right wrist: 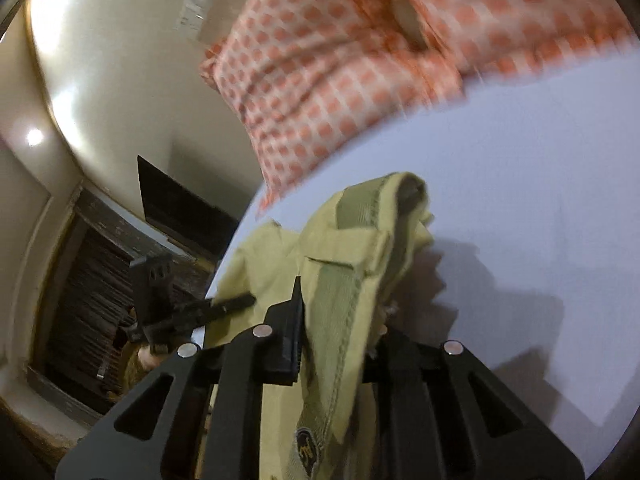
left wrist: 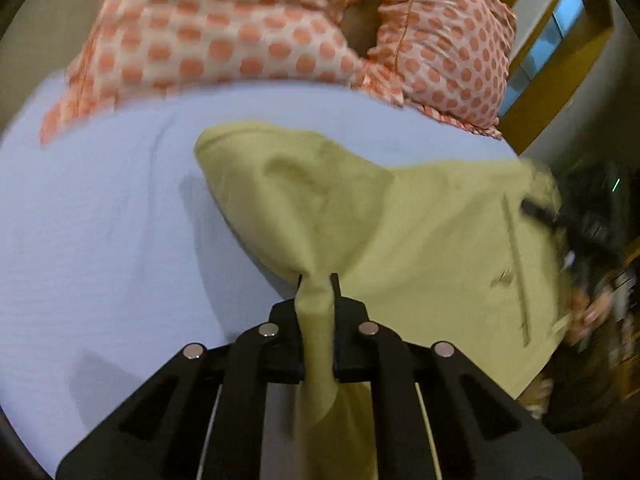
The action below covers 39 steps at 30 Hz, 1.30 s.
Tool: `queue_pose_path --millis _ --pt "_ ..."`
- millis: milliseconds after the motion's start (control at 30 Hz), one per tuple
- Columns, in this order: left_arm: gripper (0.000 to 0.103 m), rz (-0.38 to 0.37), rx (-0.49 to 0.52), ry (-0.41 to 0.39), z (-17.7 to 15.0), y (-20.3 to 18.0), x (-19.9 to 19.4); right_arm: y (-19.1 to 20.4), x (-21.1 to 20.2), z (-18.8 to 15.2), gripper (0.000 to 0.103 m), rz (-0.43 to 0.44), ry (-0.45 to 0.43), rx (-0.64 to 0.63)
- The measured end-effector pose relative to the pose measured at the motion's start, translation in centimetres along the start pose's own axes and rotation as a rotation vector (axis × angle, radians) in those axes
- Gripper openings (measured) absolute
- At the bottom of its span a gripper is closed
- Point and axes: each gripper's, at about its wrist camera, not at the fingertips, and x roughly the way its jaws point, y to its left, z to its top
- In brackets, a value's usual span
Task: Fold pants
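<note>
**Student:** What does the left wrist view show, read from left to right?

**Instructor:** At far left lies the pale blue bedsheet (left wrist: pixel 100 220). At centre the left gripper (left wrist: pixel 316 280) has its jaws pressed onto a narrow gathered fold of the yellow-green pants (left wrist: pixel 360 220) — the cloth passes between the two fingers and hangs below them. The rest of the garment spreads rightward over the sheet, partly lifted. At the right edge the right gripper (left wrist: pixel 540 212) meets the pants' far end, though blur hides the contact. An orange-dotted pillow (left wrist: pixel 260 32) lies beyond, at the head of the bed.

**Student:** And the right wrist view?

**Instructor:** At left a dark monitor (right wrist: pixel 180 208) stands against the cream wall; below it the left gripper (right wrist: pixel 232 304) reaches the cloth's edge. At centre the right gripper (right wrist: pixel 336 300) holds the pants' waistband (right wrist: pixel 344 280) — one finger presses the band's left side, while the other is covered by fabric. The bunched pants (right wrist: pixel 280 256) rise above the jaws. The bedsheet (right wrist: pixel 520 200) fills the right, the pillow (right wrist: pixel 340 60) above it.
</note>
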Motion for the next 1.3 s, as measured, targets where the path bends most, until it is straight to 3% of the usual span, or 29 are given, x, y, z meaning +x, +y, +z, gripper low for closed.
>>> queue_pose_path --millis 100,200,233,300,333,367,400,433,467,500,567,667,767,900,1067,1300 --pt "0.008 0.041 -0.004 -0.069 4.3 -0.2 1.1 0.2 0.5 4.7 0.014 -0.064 -0.058 -0.028" --pt "0.012 0.112 -0.033 -0.109 8.2 0.2 3.6 -1.5 2.1 8.0 0.018 -0.204 -0.091 -0.02" --pt "0.014 0.176 -0.029 -0.117 9.1 0.2 4.4 -2.3 3.0 8.8 0.022 -0.281 -0.095 -0.009" --pt "0.017 0.323 -0.032 -0.133 10.0 0.6 5.0 -3.7 3.6 9.6 0.028 -0.529 -0.099 -0.011" --pt "0.017 0.391 -0.036 -0.152 9.7 0.9 4.4 -3.7 3.3 9.6 0.038 -0.659 -0.103 -0.037" --pt "0.026 0.432 -0.037 -0.169 9.2 1.1 3.6 -3.5 2.7 9.4 0.045 -0.763 -0.115 -0.067" --pt "0.048 0.483 -0.031 -0.203 8.1 1.2 2.0 -2.5 1.6 8.4 0.067 -0.841 -0.156 -0.113" --pt "0.06 0.52 -0.026 -0.228 6.9 1.2 0.5 -1.5 0.5 7.2 0.092 -0.86 -0.192 -0.15" --pt "0.083 0.56 -0.027 -0.25 5.6 0.8 -0.8 0.3 -0.7 5.3 0.099 -0.849 -0.222 -0.195" --pt "0.095 0.59 -0.024 -0.278 3.6 0.1 -2.5 1.5 -1.2 4.0 0.102 -0.836 -0.23 -0.218" --pt "0.101 0.547 -0.015 -0.298 -0.3 -1.8 -4.9 4.6 -1.8 0.6 0.102 -0.789 -0.219 -0.266" --pt "0.101 0.411 -0.033 -0.238 -5.3 -4.2 -5.5 8.0 -0.5 -6.0 0.102 -0.769 -0.134 -0.319" --pt "0.101 0.346 -0.044 -0.171 -7.9 -5.5 -3.6 8.7 1.8 -9.3 0.102 -0.8 -0.046 -0.317" --pt "0.101 0.37 -0.023 -0.137 -9.0 -6.3 -1.1 8.8 3.8 -12.3 0.102 -0.809 -0.01 -0.302" --pt "0.101 0.376 -0.03 -0.11 -9.2 -6.1 0.3 8.6 5.2 -13.1 0.102 -0.865 -0.015 -0.308" --pt "0.101 0.375 -0.03 -0.121 -9.9 -6.2 0.8 7.7 5.4 -13.3 0.102 -0.837 -0.01 -0.267"
